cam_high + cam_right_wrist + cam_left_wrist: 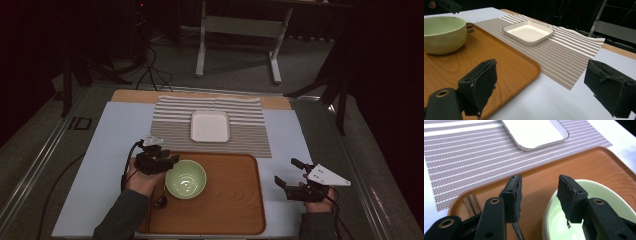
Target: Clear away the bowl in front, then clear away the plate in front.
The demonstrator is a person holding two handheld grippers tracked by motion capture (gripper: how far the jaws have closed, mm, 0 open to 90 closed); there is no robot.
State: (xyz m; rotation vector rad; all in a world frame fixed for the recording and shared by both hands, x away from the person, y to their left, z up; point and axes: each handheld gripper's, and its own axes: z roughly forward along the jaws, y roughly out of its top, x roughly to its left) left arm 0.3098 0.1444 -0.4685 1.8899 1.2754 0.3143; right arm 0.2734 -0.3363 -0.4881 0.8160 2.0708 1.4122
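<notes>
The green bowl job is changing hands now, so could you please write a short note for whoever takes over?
Left tool: open at the near-left rim of the green bowl, one jaw over the bowl's inside, the other outside, not pressing.
Right tool: open, holding nothing, over the white table right of the wooden tray.
The bowl stands on the tray's left part; a spoon and chopsticks lie on the tray to the bowl's left.
A white square plate sits on the striped placemat beyond.
Probably left: grip and move the bowl.
</notes>
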